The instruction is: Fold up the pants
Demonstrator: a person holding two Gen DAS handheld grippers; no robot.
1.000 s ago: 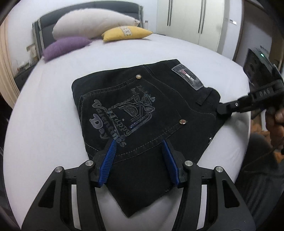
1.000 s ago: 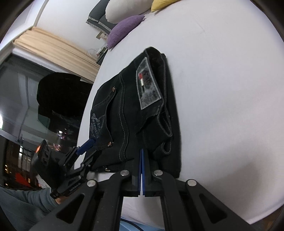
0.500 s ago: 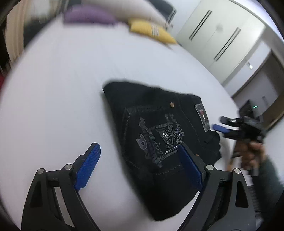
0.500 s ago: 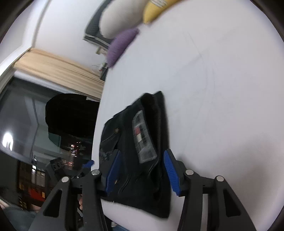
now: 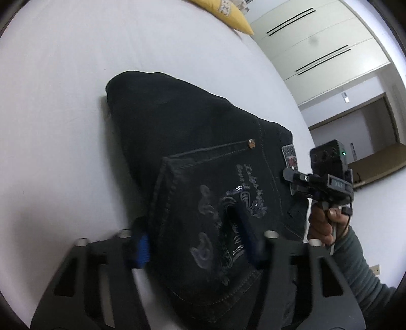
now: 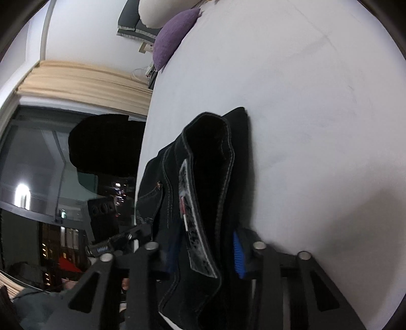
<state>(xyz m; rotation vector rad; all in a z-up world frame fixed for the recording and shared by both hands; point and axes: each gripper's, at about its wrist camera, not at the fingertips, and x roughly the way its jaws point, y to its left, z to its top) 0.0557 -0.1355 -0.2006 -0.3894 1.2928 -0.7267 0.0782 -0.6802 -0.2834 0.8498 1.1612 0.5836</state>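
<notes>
The folded black pants (image 5: 203, 157) lie on the white bed (image 5: 55, 106), back pocket with grey print facing up. My left gripper (image 5: 195, 241) is open, its blue-padded jaws straddling the near left edge of the bundle at the pocket. In the right wrist view the pants (image 6: 203, 177) show their waistband end with the grey label. My right gripper (image 6: 205, 248) is open, its jaws on either side of the stacked waistband layers. The right gripper also shows in the left wrist view (image 5: 294, 177), at the waistband edge.
A yellow pillow (image 5: 228, 12) lies at the far end of the bed and a purple pillow (image 6: 175, 33) beside a white one. White wardrobe doors (image 5: 317, 43) stand beyond the bed. A dark window with a beige curtain (image 6: 76, 81) is to the side.
Both grippers opened, pulled back, then came in again low. The left now straddles the pocket side of the bundle, the right straddles the waistband end. The pants stayed folded in place.
</notes>
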